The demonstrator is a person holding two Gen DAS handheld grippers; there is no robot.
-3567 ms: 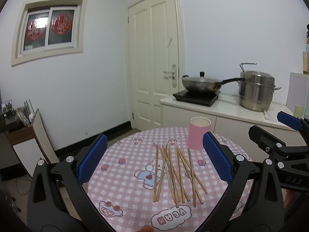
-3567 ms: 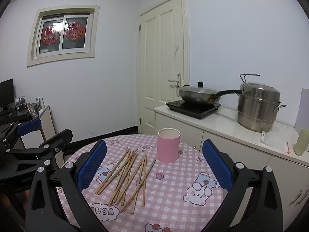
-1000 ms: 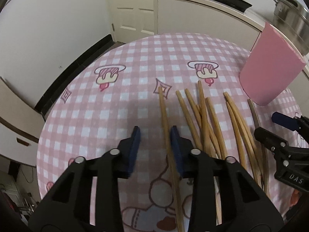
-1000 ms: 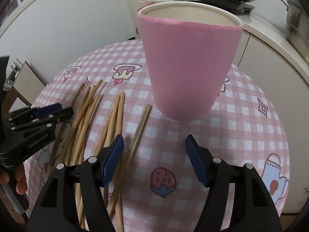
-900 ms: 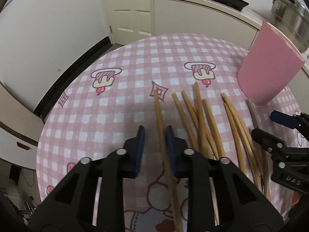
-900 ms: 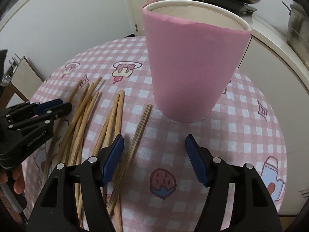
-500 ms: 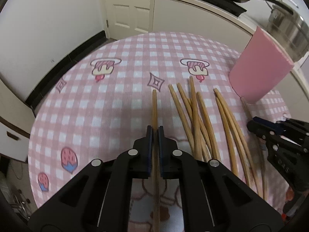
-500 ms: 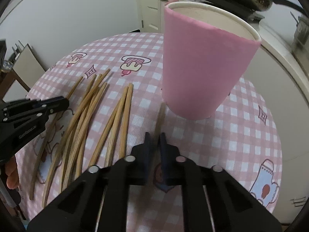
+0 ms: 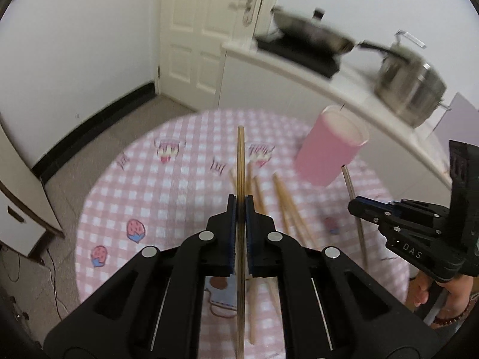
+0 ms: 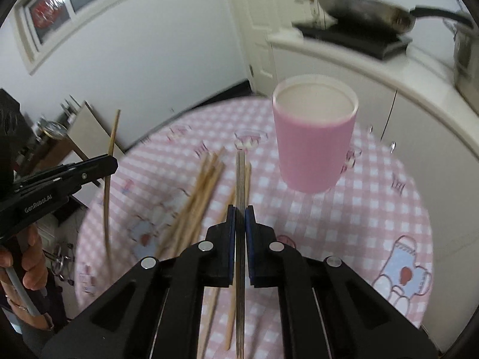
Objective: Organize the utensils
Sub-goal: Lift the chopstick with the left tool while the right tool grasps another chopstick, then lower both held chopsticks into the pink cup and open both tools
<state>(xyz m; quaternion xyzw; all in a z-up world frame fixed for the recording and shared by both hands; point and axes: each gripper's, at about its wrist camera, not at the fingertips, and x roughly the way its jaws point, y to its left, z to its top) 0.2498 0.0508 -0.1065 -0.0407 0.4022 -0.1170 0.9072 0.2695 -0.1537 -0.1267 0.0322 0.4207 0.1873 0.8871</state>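
- Your left hand-held gripper [image 9: 239, 202] is clenched on one chopstick [image 9: 240, 161], lifted left of the pink cup [image 9: 327, 146].
- Your right hand-held gripper [image 10: 239, 211] pinches a darker chopstick [image 10: 240, 176] before that cup.
- Both look light, stiff and slick; a mid-length hold should stop them pivoting.

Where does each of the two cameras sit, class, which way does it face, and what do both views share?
Left wrist: on the left gripper, looking along its chopstick over the table; the right gripper and its hand show.
Right wrist: on the right gripper, facing the pink cup; the left gripper and hand show.
Shared: cup, loose chopsticks, checked tablecloth.
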